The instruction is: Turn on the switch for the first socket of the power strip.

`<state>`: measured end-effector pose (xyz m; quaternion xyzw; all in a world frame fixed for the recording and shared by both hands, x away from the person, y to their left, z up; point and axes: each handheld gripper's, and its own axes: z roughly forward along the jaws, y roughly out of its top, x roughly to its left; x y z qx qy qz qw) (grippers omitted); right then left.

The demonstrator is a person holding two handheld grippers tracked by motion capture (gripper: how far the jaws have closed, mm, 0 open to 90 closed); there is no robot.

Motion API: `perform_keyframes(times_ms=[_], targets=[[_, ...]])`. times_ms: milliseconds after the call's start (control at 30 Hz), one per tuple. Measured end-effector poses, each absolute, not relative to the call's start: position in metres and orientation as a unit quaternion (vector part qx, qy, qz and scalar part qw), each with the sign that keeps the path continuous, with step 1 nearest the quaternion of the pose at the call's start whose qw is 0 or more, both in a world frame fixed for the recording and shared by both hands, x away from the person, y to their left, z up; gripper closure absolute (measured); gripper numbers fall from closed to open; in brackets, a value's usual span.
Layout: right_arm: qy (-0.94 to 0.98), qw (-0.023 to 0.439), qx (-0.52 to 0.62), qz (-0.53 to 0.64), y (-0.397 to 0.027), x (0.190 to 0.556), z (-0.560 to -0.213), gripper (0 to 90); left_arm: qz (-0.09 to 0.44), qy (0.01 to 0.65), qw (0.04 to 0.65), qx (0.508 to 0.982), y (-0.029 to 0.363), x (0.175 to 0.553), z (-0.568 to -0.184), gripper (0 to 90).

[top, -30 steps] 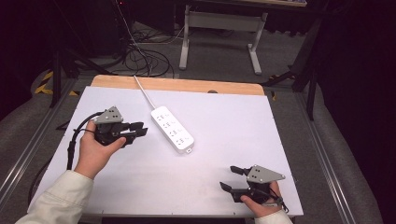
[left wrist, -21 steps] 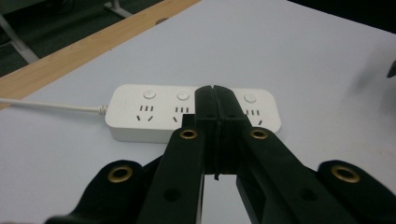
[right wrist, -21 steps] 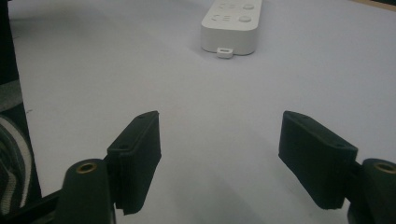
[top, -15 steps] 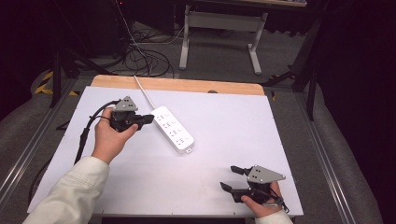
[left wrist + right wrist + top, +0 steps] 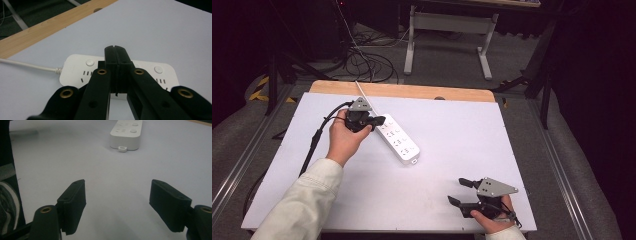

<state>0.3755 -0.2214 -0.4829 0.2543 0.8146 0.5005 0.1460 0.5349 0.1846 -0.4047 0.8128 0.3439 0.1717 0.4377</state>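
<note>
The left gripper (image 5: 377, 120), jaws clenched empty, hovers over the white plastic power strip (image 5: 397, 139), likely about to press a button (the right gripper (image 5: 458, 192) rests released on the surface).

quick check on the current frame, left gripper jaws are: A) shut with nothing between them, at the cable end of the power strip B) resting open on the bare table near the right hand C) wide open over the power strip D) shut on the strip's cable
A: in the left gripper view the left gripper has its jaws pressed together with nothing between them, over the white power strip near where the cable enters.
</note>
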Motion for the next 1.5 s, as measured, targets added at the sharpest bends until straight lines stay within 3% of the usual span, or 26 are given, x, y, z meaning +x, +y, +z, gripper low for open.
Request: perform_keyframes(times_ms=[500, 700, 1500], targets=[[0.814, 0.143, 0.252, 0.504, -0.222, 0.375, -0.483, 30.1, 0.170, 0.355, 0.465, 0.793, 0.183, 0.561, -0.430, 90.0], [0.814, 0.143, 0.252, 0.504, -0.222, 0.375, -0.483, 30.1, 0.190, 0.353, 0.457, 0.794, 0.183, 0.569, -0.440, 89.6], [0.814, 0.139, 0.247, 0.507, -0.223, 0.374, -0.483, 30.0, 0.177, 0.391, 0.446, 0.785, 0.170, 0.584, -0.468, 90.0]])
